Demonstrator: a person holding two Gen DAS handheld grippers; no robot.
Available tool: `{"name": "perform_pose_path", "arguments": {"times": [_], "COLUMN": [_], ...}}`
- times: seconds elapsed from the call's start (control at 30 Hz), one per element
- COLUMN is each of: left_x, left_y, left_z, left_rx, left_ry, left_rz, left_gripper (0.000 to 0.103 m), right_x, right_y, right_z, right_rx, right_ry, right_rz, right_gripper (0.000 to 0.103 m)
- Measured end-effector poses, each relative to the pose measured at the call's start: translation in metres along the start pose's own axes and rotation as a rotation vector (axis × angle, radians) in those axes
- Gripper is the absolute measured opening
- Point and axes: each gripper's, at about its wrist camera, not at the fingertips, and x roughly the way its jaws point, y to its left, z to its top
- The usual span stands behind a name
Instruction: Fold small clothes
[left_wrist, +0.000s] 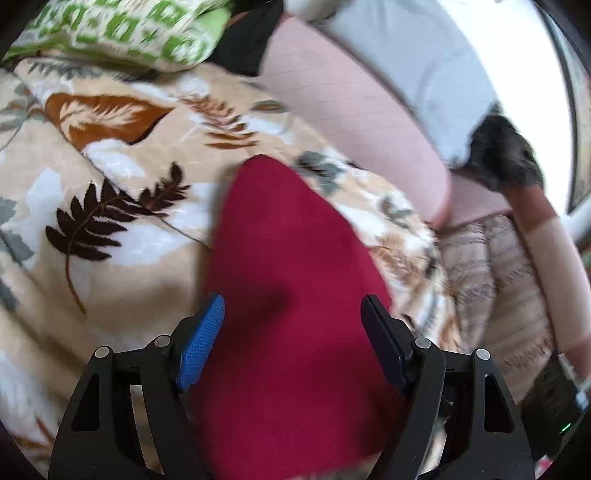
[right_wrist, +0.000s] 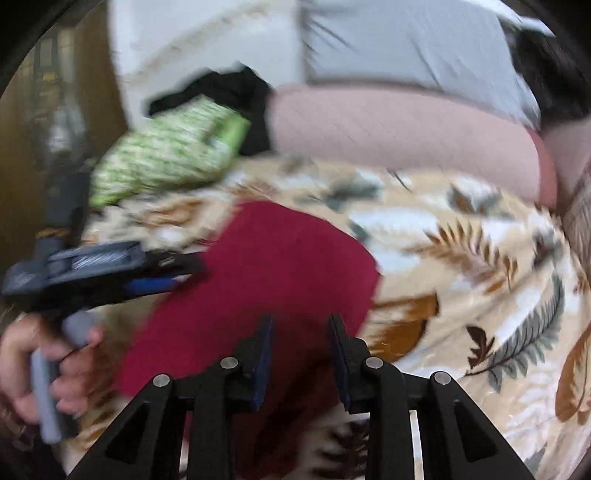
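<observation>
A dark red small garment (left_wrist: 288, 266) lies flat on a leaf-patterned blanket (left_wrist: 122, 192); it also shows in the right wrist view (right_wrist: 266, 273). My left gripper (left_wrist: 293, 306) is open, its jaws wide apart just above the red cloth's near part. It also appears from the side in the right wrist view (right_wrist: 181, 273) at the cloth's left edge. My right gripper (right_wrist: 301, 323) is open with a narrower gap, over the cloth's near edge. Neither holds anything. Both views are blurred.
A green-and-white patterned cloth (left_wrist: 129, 29) and a black garment (left_wrist: 247, 40) lie at the blanket's far side. A pink cushion (left_wrist: 354, 122) and a pale grey pillow (left_wrist: 406, 62) lie beyond. The blanket (right_wrist: 480, 266) extends right.
</observation>
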Motion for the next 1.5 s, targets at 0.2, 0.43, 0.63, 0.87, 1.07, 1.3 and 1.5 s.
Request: {"name": "perform_pose_path", "arguments": {"times": [0.2,0.43,0.63,0.87,1.07,1.3,1.5], "left_x": [0.025,0.023,-0.017,0.023,0.023,-0.033,-0.075], "left_y": [-0.018,-0.029,-0.049,-0.008,-0.009,-0.03,-0.056], "left_z": [-0.047,-0.054,-0.076,-0.089,-0.09,-0.111,-0.154], "left_rx": [0.196,0.24,0.338,0.201,0.205,0.195,0.337], "left_ry": [0.13,0.083,0.021,0.187,0.179,0.075,-0.001], "left_rz": [0.127,0.186,0.261,0.326,0.333,0.331,0.433], "left_gripper": [0.076,0.08,0.08,0.083,0.083,0.083,0.099], "right_x": [0.048,0.054,0.012,0.019,0.043,-0.008,-0.081], "right_y": [0.032,0.029,0.024,0.019,0.005,0.011,0.041], "right_z": [-0.046,-0.05,-0.039,-0.021,-0.027,-0.026,-0.045], "right_rx": [-0.14,-0.1,-0.007,-0.004,0.034,0.041,0.058], "right_ry": [0.297,0.271,0.154,0.033,0.114,0.045,-0.066], "right_rz": [-0.047,-0.053,-0.029,-0.112,-0.139,-0.149,-0.187], "right_gripper": [0.028,0.028,0.028,0.028,0.028,0.028,0.031]}}
